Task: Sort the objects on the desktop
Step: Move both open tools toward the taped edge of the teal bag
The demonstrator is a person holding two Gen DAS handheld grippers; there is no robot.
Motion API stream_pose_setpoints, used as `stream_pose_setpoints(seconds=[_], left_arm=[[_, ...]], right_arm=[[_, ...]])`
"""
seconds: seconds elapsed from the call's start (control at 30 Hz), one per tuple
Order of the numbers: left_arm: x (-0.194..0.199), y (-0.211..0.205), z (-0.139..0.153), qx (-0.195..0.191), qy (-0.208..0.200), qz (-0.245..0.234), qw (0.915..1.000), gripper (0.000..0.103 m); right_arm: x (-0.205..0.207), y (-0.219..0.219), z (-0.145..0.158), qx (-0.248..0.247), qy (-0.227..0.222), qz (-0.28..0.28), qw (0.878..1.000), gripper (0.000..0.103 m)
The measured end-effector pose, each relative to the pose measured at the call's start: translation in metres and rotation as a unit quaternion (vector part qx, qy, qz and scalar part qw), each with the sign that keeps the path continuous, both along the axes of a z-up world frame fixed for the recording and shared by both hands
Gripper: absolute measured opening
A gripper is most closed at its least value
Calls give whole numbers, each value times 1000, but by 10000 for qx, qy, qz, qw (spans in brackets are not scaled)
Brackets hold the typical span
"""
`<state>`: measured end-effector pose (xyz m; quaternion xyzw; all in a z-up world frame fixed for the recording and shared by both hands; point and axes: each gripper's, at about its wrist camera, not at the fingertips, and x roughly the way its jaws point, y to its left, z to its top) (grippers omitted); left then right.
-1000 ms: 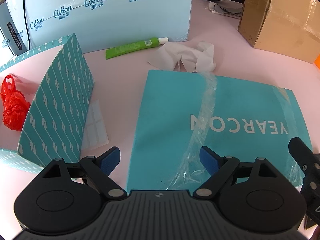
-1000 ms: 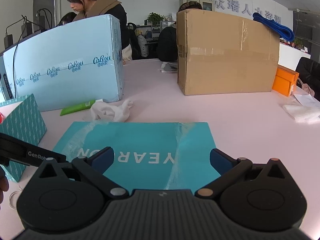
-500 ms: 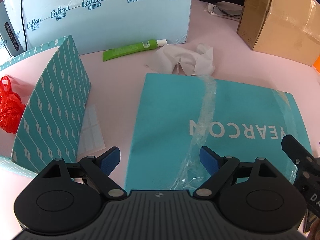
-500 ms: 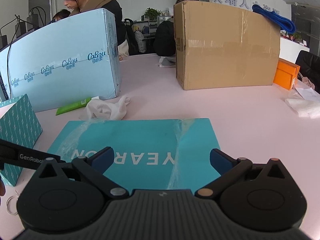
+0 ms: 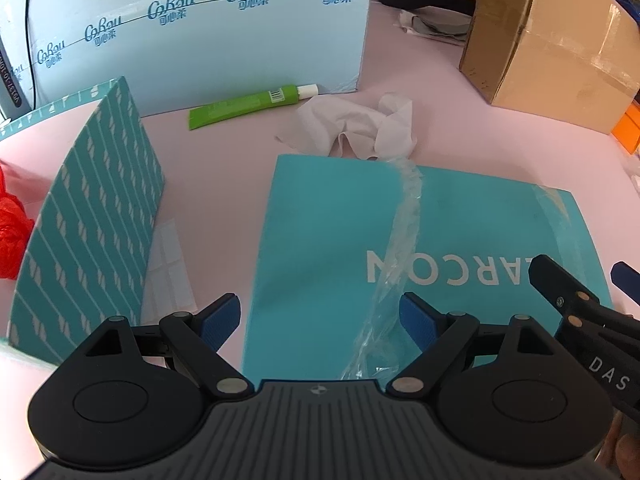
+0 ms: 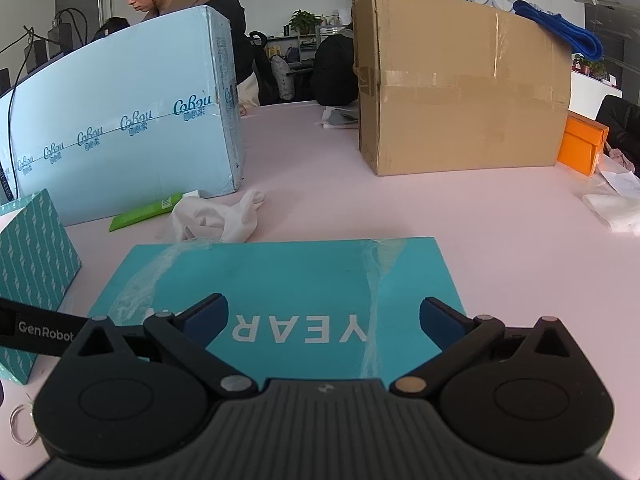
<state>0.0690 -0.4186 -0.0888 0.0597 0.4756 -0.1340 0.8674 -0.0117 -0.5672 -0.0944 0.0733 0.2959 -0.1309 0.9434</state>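
Observation:
A flat teal box lid (image 5: 352, 240) printed YEARCON, with loose clear tape across it, lies on the pink table (image 5: 224, 168). My left gripper (image 5: 320, 318) hovers open over its near left edge, nothing between the fingers. My right gripper (image 6: 323, 318) is open above the lid (image 6: 288, 280) on its near side; it shows at the right edge of the left wrist view (image 5: 576, 300). Beyond the lid lie a crumpled white tissue (image 5: 360, 126) and a green tube (image 5: 244, 105). A striped teal open box (image 5: 84, 216) stands left, a red plastic bag (image 5: 10, 232) inside.
A large light-blue carton (image 6: 124, 136) stands at the back left, a brown cardboard box (image 6: 460, 92) at the back right, an orange box (image 6: 582, 144) beside it. A white label sheet (image 5: 170, 272) lies by the striped box. White papers (image 6: 616, 206) lie far right. A person sits behind the carton.
Both grippers have moved forward over the teal lid, the right one coming further into the left wrist view. Nothing was taken hold of.

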Motion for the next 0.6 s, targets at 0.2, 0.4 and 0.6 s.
stream_pose_setpoints(seconds=[0.2, 0.4, 0.6], left_arm=[[6, -6, -2, -67, 16, -35, 10000, 85], [9, -12, -5, -195, -64, -156, 9997, 85], [11, -17, -8, -274, -222, -223, 9991, 85]], right_arm=[[4, -6, -2, 44, 18, -80, 10000, 103], [9, -11, -5, 48, 9, -110, 9999, 103], [13, -14, -7, 4, -37, -135, 9999, 103]])
